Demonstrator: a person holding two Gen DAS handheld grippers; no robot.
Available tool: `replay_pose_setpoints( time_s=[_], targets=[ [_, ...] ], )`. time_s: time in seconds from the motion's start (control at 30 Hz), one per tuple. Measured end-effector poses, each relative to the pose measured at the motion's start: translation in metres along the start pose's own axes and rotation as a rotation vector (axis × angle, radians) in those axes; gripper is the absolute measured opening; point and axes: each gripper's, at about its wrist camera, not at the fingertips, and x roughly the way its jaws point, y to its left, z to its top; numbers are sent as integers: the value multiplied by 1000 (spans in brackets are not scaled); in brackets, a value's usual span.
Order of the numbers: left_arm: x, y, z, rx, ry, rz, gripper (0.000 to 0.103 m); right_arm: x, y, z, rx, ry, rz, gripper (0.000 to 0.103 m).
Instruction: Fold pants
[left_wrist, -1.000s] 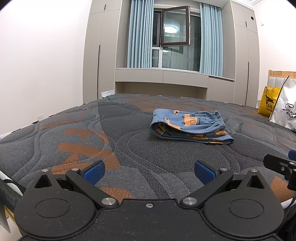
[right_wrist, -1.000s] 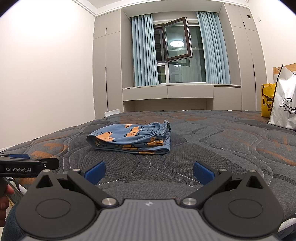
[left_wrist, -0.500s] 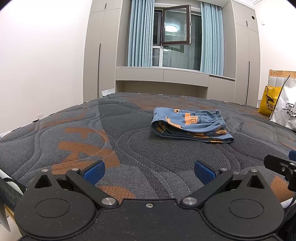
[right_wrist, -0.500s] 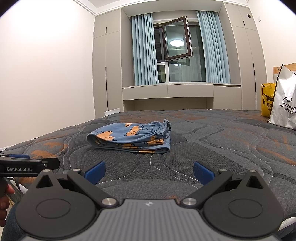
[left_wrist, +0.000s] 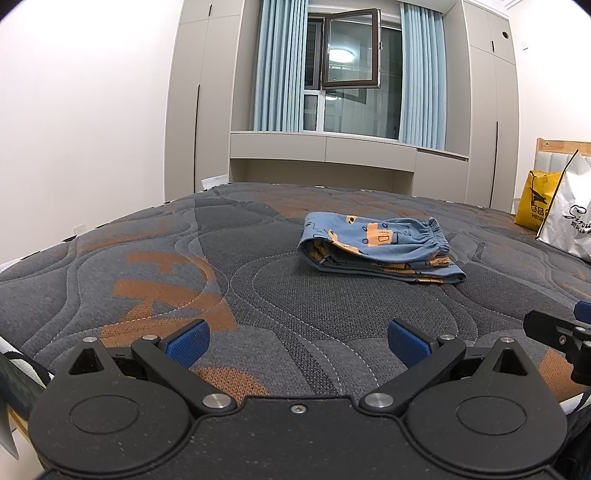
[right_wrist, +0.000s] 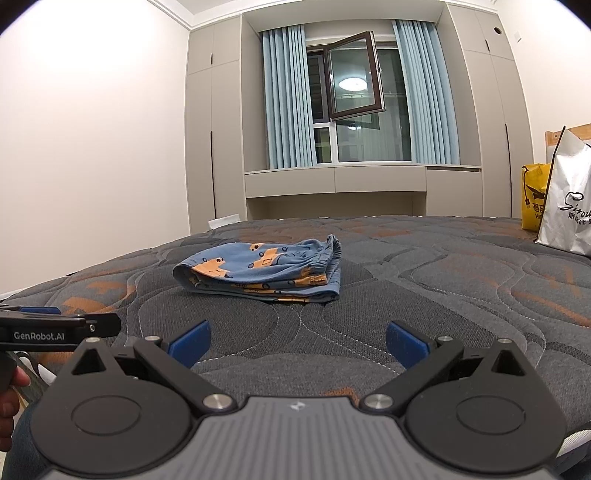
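A: Where are the pants (left_wrist: 376, 247)?

B: Lying folded into a compact stack on the mattress (left_wrist: 155, 280), roughly mid-bed, well ahead of both grippers. Blue fabric with orange vehicle prints; the gathered elastic waistband faces right, and the rounded fold faces left.

A: And the left gripper (left_wrist: 297, 341)?

B: Its jaws stand wide apart with nothing between them, only quilted grey and orange mattress showing in the gap. It hovers low near the bed's near edge, apart from the pants.

A: The right gripper (right_wrist: 297, 341)?

B: The same: blue pads spread wide, holding nothing, low over the mattress (right_wrist: 443, 295). From its camera the pants (right_wrist: 262, 271) sit ahead and slightly left. At the left edge of that view a black bar of the other gripper appears, lettered "GenRobot.AI", with part of a hand (right_wrist: 9, 398) below it, though the hand is mostly cut off, so I can't say how it grips.

A: Anything else on the bed?

B: A white shopping bag (left_wrist: 570, 218) and a yellow bag (left_wrist: 533, 203) stand at the far right. Beyond the bed are blue curtains (left_wrist: 275, 66), an open window and pale cabinets.
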Motion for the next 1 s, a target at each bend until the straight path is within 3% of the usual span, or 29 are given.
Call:
replay_pose_setpoints(
  time_s=[1.0],
  targets=[
    [4,5,3,-32,33,10,102,-2,1,-2,-3,7,0,103]
  ],
)
